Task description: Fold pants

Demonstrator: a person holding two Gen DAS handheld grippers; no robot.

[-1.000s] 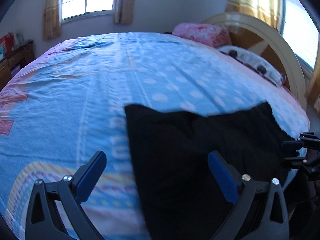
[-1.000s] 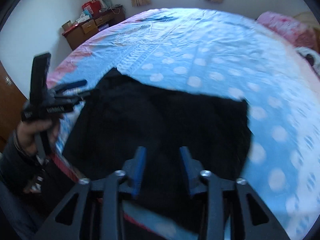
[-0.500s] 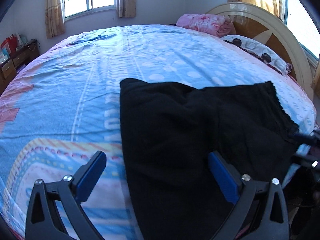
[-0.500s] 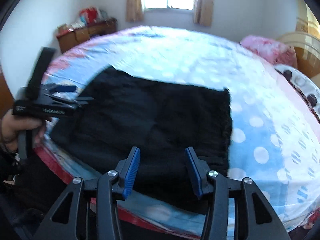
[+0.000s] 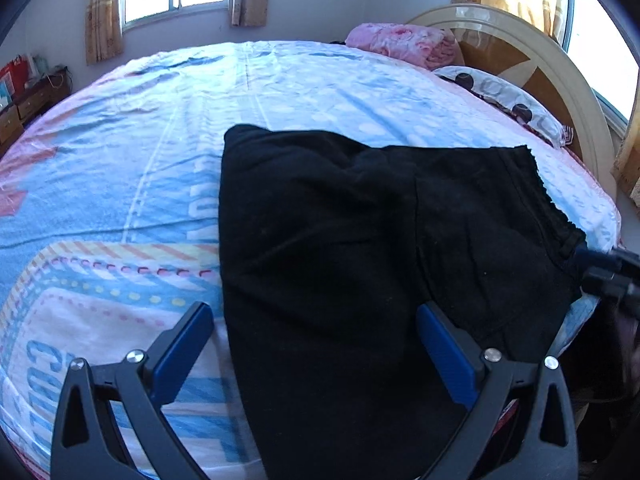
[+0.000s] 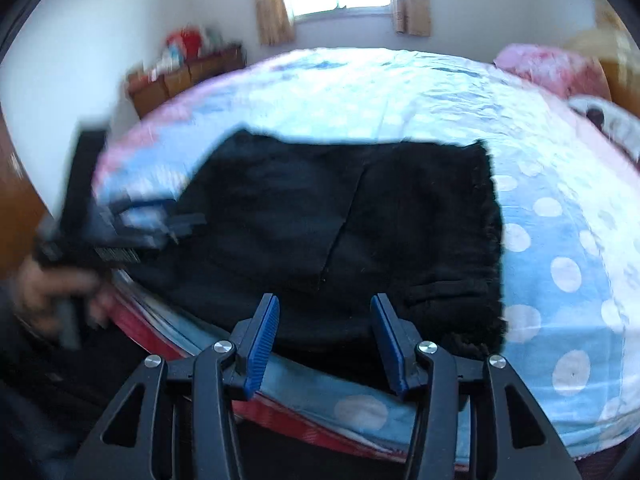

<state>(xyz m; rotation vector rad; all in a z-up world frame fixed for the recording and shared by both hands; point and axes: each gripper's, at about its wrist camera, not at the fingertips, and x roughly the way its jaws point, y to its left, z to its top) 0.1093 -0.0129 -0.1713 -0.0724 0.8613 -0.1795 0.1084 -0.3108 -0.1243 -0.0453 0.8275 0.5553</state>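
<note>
Black pants (image 5: 360,248) lie folded flat on the near part of the bed; they also show in the right wrist view (image 6: 344,224), with the waistband to the right. My left gripper (image 5: 316,344) is wide open and empty, held above the pants' near left edge. My right gripper (image 6: 324,336) is open and empty, held off the bed's near edge just short of the pants. The left gripper shows blurred at the left of the right wrist view (image 6: 120,228), and the right gripper at the right edge of the left wrist view (image 5: 608,276).
The bed carries a blue dotted sheet (image 5: 140,168). A pink quilt (image 5: 400,44), a pillow (image 5: 500,96) and the headboard (image 5: 520,52) are at the far right. A wooden dresser (image 6: 184,76) stands by the wall at the left. The bed edge (image 6: 320,412) is just below my right gripper.
Both grippers have pulled back from the pants toward the bed's near edge. The right gripper's jaws have opened wider. The pants lie still.
</note>
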